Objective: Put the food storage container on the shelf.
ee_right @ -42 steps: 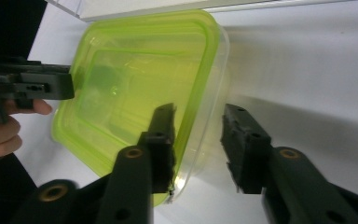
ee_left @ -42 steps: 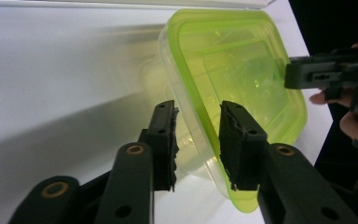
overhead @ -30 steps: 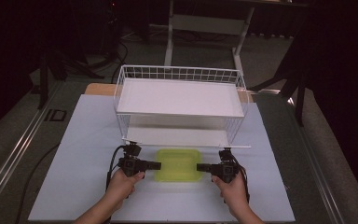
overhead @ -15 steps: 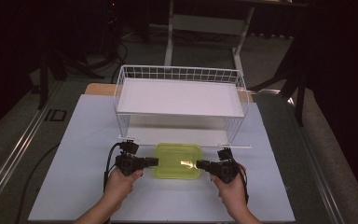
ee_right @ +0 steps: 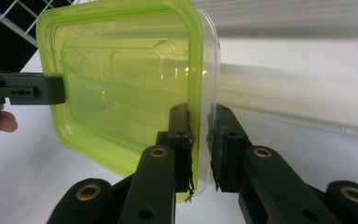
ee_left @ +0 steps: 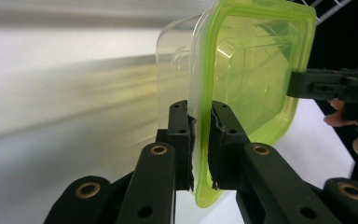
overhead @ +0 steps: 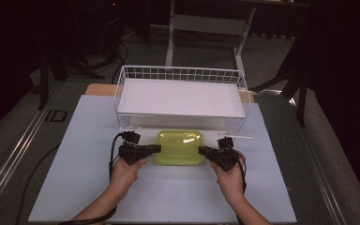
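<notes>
Since a second ago we have moved the lidded plastic container away from us, toward the white wire basket, both sets of jaws having just closed further on it. Our left gripper clamps one end of the green lid's rim, our right gripper the opposite end, just above the white mat. To do this well, we judge both hands should travel level and together, so neither rim slips.
</notes>
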Action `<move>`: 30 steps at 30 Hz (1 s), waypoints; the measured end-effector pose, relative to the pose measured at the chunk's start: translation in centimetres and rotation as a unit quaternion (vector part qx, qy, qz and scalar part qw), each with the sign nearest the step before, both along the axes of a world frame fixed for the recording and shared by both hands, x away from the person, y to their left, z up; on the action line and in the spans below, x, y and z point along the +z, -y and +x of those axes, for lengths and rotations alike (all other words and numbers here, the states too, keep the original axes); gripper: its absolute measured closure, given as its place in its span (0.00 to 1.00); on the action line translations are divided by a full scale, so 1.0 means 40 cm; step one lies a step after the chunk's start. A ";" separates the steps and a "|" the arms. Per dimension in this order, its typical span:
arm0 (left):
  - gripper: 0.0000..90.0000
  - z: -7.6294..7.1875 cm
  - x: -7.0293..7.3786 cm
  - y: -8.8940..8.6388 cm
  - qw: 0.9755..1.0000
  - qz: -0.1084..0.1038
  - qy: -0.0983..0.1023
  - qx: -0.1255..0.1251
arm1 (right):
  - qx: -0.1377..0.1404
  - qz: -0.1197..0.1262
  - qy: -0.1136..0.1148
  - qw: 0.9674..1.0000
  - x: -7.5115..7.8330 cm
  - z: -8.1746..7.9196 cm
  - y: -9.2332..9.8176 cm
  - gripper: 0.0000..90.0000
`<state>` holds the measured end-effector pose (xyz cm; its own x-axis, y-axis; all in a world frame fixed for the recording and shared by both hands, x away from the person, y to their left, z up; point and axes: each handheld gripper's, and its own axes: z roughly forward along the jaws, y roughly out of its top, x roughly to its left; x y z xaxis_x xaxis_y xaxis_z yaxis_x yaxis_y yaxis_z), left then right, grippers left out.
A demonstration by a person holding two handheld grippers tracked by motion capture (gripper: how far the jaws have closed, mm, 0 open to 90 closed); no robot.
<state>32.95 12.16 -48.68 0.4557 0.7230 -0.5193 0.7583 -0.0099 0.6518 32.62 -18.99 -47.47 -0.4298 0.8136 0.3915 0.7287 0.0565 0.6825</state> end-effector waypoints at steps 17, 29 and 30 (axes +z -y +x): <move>0.90 0.077 -0.044 0.015 0.999 0.015 0.009 0.027 | -0.030 -0.004 -0.012 0.999 -0.042 0.083 -0.012 0.88; 0.89 0.096 -0.055 0.010 0.999 -0.003 0.019 0.029 | -0.033 -0.002 -0.004 0.999 -0.053 0.106 -0.013 0.87; 0.89 0.097 -0.057 0.010 0.999 -0.005 0.022 0.031 | -0.035 -0.001 -0.004 0.999 -0.053 0.108 -0.014 0.87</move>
<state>36.84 11.77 -50.97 0.4330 0.7456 -0.5065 0.7276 0.0426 0.6847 36.94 -18.45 -49.60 -0.3689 0.8419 0.3937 0.7365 0.0064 0.6764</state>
